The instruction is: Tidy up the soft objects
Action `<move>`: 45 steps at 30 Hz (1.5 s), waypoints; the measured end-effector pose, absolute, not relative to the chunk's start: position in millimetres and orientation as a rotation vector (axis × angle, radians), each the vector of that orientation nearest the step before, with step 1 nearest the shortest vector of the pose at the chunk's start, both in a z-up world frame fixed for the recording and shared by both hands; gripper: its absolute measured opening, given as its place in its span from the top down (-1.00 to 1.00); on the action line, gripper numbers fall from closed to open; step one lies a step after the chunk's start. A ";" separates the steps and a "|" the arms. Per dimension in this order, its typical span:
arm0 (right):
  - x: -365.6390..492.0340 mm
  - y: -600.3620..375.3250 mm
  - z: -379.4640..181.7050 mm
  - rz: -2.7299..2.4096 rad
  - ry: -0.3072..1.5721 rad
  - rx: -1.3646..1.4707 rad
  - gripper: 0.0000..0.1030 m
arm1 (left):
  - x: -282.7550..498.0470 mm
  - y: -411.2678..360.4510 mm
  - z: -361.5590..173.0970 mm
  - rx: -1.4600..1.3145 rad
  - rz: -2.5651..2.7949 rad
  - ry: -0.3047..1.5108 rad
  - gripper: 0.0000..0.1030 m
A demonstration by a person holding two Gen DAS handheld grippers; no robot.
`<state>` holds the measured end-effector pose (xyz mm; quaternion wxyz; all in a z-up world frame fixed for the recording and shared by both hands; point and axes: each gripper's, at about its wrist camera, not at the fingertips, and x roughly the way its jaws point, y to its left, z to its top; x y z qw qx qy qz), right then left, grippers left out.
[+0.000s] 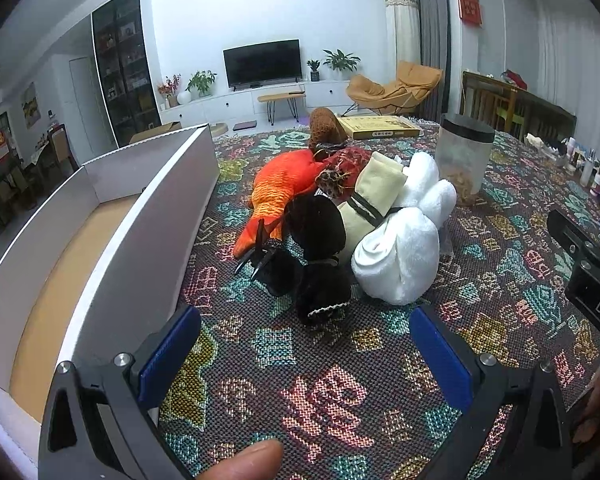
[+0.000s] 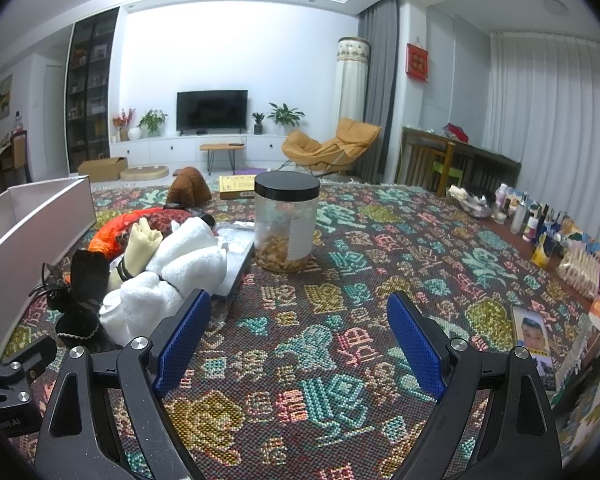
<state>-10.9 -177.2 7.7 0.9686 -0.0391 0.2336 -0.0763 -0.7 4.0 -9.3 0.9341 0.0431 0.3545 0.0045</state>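
Soft things heaped on the counter beside an empty box; neither tool holds anything.

The pile (image 1: 340,216) of soft things, with a white plush (image 1: 400,256), black pouches (image 1: 320,256) and an orange toy (image 1: 280,192), lies bunched just beside the open box (image 1: 100,248), likely its destination. Left tool (image 1: 304,356) faces the pile, jaws spread wide and empty. Right tool (image 2: 300,344) likewise gapes over bare counter (image 2: 380,280), near the jar (image 2: 286,220).
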 end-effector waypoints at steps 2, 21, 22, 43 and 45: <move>-11.0 -177.2 7.7 -0.154 0.472 -0.079 -0.77 | -0.9 3.9 -9.8 0.089 0.009 0.726 -1.00; -11.3 -177.4 7.7 -0.155 0.473 -0.077 -0.77 | -1.1 4.9 -13.4 0.082 0.009 0.729 -1.00; -11.3 -177.3 7.7 -0.155 0.473 -0.077 -0.77 | -1.1 4.9 -13.5 0.083 0.009 0.729 -1.00; -11.9 -177.9 8.3 -0.155 0.477 -0.071 -0.77 | -1.7 4.6 -20.2 0.095 0.011 0.739 -1.00; -12.1 -177.5 8.0 -0.154 0.478 -0.069 -0.77 | -1.4 3.8 -21.9 0.095 0.008 0.748 -1.00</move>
